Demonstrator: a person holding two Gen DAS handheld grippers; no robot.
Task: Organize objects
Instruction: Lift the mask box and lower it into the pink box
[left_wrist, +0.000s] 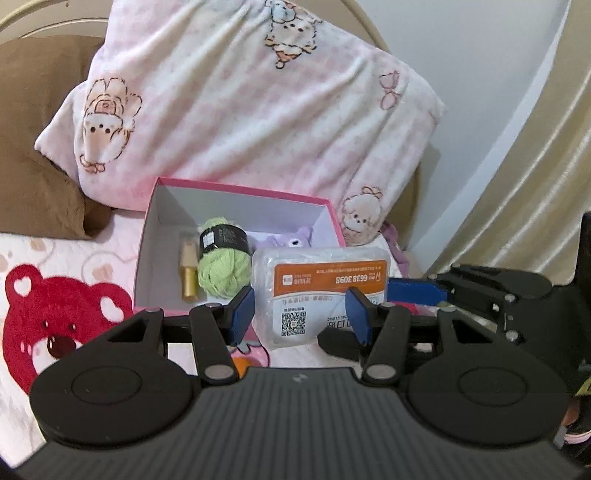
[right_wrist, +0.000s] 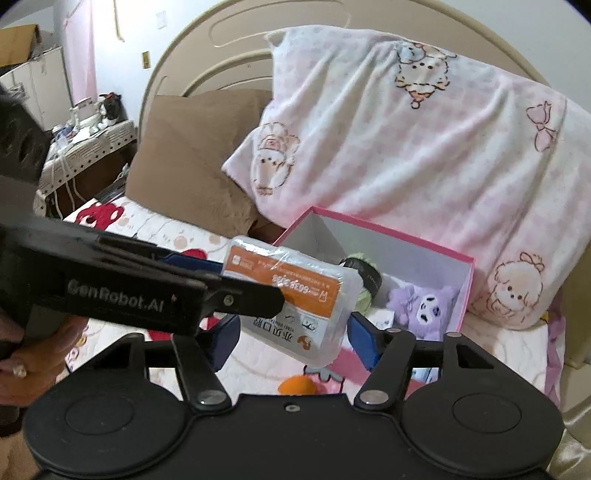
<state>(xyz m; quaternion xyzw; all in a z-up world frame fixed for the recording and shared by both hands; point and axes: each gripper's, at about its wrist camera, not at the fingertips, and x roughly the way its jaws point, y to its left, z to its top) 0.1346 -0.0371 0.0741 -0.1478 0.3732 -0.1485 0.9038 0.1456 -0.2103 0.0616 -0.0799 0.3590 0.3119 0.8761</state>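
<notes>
Bed (left_wrist: 92, 258), pink box (left_wrist: 236, 206) ahead. Left gripper (left_wrist: 301, 314) clenched on wrapped pack (left_wrist: 325, 291), aloft just short of box; right gripper (right_wrist: 295, 341) straddling pack, grasp unclear.

Beige headboard (right_wrist: 236, 40) stood vs white wall (left_wrist: 461, 44); brown pillow (right_wrist: 195, 155), pink pillow (left_wrist: 240, 110) leaned on it; cluttered side table (right_wrist: 88, 144).

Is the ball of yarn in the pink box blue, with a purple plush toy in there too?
Not quite. The ball of yarn in the pink box is green, not blue. The left wrist view shows it clearly. The purple plush toy is indeed in the box with it.
</notes>
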